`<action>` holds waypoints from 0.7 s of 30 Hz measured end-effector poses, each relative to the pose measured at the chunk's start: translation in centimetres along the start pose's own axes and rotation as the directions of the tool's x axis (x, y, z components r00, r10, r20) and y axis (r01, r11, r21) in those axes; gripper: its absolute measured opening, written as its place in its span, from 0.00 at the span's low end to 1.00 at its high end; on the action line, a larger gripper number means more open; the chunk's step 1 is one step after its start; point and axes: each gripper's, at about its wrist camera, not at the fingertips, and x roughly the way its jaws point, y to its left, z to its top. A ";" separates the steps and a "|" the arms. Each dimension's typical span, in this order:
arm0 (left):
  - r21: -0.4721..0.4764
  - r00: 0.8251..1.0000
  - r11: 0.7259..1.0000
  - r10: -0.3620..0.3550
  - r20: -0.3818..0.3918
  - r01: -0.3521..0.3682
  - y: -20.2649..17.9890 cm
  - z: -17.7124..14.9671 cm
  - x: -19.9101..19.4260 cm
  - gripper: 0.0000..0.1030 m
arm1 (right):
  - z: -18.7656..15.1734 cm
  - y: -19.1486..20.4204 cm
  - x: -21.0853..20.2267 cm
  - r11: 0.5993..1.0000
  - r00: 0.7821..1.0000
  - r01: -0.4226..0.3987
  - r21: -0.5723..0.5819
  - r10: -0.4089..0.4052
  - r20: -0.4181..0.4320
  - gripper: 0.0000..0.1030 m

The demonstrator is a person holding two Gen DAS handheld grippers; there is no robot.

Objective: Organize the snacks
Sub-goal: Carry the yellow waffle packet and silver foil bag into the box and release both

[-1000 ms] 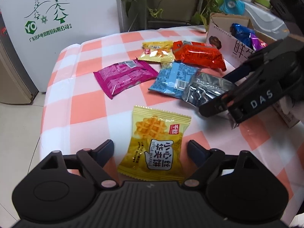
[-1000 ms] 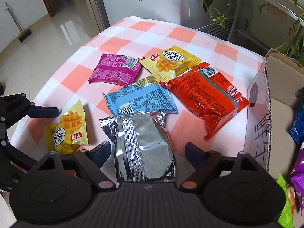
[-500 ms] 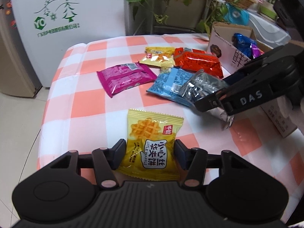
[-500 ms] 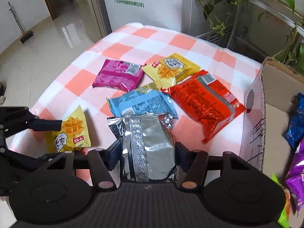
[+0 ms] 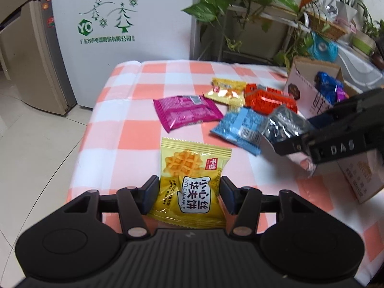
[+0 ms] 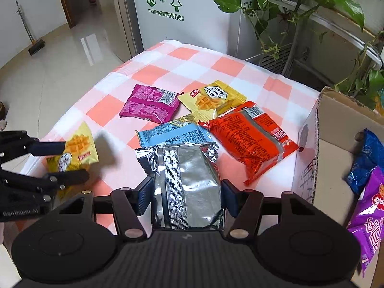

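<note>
My left gripper (image 5: pixel 189 187) is shut on a yellow waffle packet (image 5: pixel 189 168), pads pressing its two sides near the lower end, just above the checked tablecloth (image 5: pixel 134 120). The right wrist view shows that packet (image 6: pixel 76 151) raised at the left, between the left gripper's fingers (image 6: pixel 75 160). My right gripper (image 6: pixel 187 188) is shut on a silver foil packet (image 6: pixel 187 172), which is tilted up off the cloth. The left wrist view shows this silver packet (image 5: pixel 285 124) held by the right gripper (image 5: pixel 292 134) at the right.
A pink packet (image 6: pixel 150 103), a blue one (image 6: pixel 172 134), a red-orange one (image 6: pixel 249 139) and a second yellow one (image 6: pixel 211 98) lie mid-table. An open cardboard box (image 6: pixel 309 148) with blue and purple packets stands at the right. Plants and a white fridge lie beyond the table.
Both grippers went from open to shut, the left on the waffle packet, the right on the silver packet. Both packets have come up off the cloth.
</note>
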 end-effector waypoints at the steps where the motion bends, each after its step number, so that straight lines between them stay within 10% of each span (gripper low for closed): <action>1: -0.008 1.000 1.000 0.004 0.008 -0.004 -0.1 0.1 -0.2 0.53 | 0.0 0.0 -0.1 1.000 1.000 0.003 -0.005 -0.003 0.003 0.65; 21: -0.066 0.998 0.998 0.023 0.064 -0.019 -2.3 0.8 -3.3 0.53 | 0.0 0.2 -3.6 0.998 0.996 0.027 -0.060 -0.022 0.083 0.65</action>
